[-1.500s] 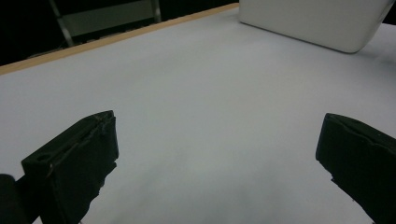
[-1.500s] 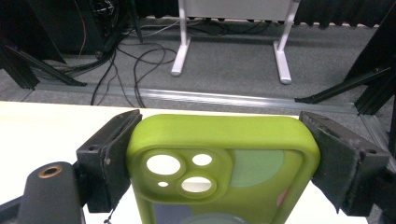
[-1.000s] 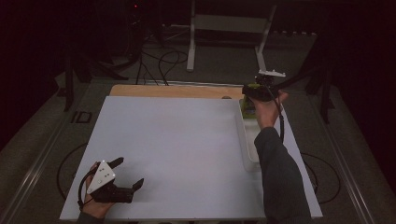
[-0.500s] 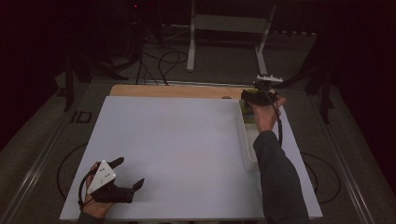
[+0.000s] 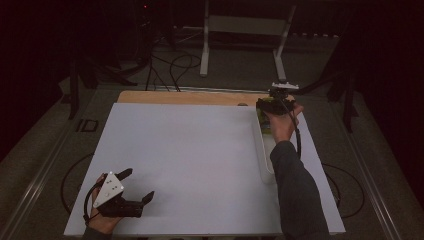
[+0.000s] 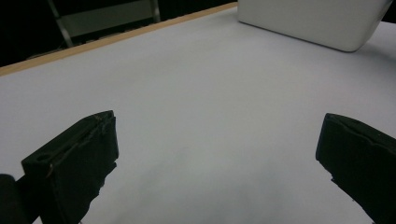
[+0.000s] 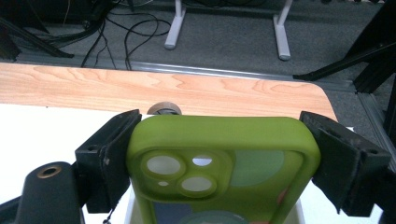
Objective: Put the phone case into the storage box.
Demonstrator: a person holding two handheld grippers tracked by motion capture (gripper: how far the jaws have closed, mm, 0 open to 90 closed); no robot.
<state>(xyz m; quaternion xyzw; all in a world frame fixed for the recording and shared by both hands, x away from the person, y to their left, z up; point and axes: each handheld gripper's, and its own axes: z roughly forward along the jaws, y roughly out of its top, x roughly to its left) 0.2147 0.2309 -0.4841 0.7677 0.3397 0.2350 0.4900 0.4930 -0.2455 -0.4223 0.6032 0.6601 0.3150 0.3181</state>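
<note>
The right tool (image 7: 219, 154) clamps a green phone case (image 7: 224, 172) between its jaws, held up over the far end of the white bin (image 5: 264, 155) at the tabletop's right side; I judge the case is in mid-carry, and the next move calls for a steady set-down on the white tabletop (image 5: 200, 160). The left tool (image 5: 134, 187) rests wide open and empty near the front-left corner, while the dim room beyond shows floor cables (image 5: 175, 65) and a stand's metal legs (image 5: 205, 45).

Green phone case (image 7: 224, 163): soft-looking olive-green shell with rounded corners and a raised camera block holding three round cut-outs. Clamped across its width between the jaws of the right gripper (image 7: 224, 154), camera end pointing away. In the high view it sits at the table's 1 o'clock, above the white bin (image 5: 264, 160).
</note>
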